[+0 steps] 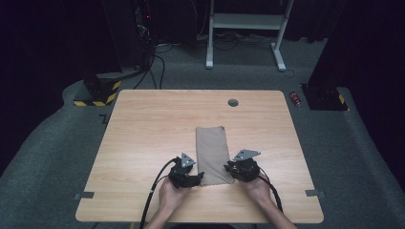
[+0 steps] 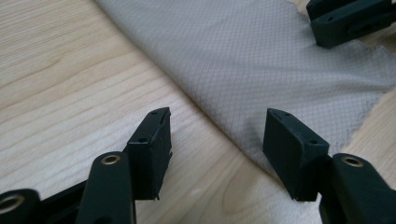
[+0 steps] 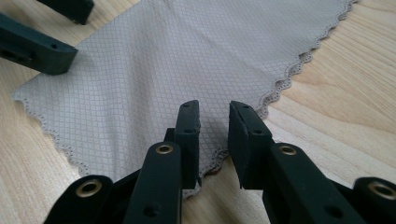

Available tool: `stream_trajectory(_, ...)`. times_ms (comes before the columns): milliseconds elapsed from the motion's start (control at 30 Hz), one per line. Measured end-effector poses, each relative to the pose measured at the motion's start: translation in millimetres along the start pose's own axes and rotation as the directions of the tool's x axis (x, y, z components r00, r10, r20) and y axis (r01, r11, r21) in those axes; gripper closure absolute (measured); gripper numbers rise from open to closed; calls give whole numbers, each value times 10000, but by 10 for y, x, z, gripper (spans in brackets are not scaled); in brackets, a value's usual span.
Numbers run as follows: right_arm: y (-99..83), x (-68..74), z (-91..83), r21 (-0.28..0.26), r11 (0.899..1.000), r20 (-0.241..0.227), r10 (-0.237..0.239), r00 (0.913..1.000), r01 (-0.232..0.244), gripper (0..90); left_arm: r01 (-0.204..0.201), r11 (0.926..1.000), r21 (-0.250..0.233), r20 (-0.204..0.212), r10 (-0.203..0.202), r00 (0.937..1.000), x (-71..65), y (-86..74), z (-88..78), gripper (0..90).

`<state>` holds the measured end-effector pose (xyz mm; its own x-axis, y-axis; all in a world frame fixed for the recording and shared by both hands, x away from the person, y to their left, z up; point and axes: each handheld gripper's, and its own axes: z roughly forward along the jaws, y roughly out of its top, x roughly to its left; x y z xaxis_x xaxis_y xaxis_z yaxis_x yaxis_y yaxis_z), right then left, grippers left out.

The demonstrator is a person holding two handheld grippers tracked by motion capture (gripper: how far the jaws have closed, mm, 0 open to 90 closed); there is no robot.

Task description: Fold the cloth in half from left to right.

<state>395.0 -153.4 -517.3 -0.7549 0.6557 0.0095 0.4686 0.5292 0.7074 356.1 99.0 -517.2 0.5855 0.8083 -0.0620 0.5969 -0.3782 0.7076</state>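
Note:
A beige-grey cloth [image 1: 212, 152] [image 2: 243, 60] [image 3: 154, 79] with a scalloped hem lies flat as a long strip on the wooden table [image 1: 143, 129]. My left gripper [image 1: 197, 178] [image 2: 217, 126] sits low at the cloth's near left corner. It is open wide, and the cloth's edge runs on the table between its jaws. My right gripper [image 1: 231, 168] [image 3: 214, 116] hovers over the near right corner with a narrow gap between its pads; cloth shows in the gap and is not pinched. Each gripper view also shows the other gripper's jaws farther off.
A round grommet [image 1: 233, 102] is set in the table near its far edge. Beyond the table stand a white desk frame [image 1: 246, 21] and a yellow-and-black striped base [image 1: 98, 93]. A red object [image 1: 296, 98] lies on the carpet at the right.

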Motion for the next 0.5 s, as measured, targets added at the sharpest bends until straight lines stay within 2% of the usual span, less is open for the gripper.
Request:
stream_trajectory(100, -7, -8, -2, -30, 10000, 95, -59, 9999, 59, 736, -387, 9992, 46, -359, 388, 9986, -47, -40, -27, 422)
stream_trajectory(167, -10, -19, -5, -2, 9999, 189, -119, 9998, 119, 723, -375, 9993, 33, -363, 376, 9986, -62, -65, -47, 422)
stream_trajectory(233, -15, -48, -11, 29, 10000, 115, 87, 9999, -87, 722, -431, 9991, 21, -426, 431, 9982, -65, -80, -62, 422)
stream_trajectory(300, -16, -58, -15, 51, 10000, 146, 82, 9999, -83, 721, -337, 9994, -33, -400, 336, 9986, -78, -102, -73, 421)
stream_trajectory(500, -12, -68, -14, 68, 10000, 137, 31, 9999, -31, 715, -393, 9987, -319, -464, 378, 9982, -83, -167, -101, 422)
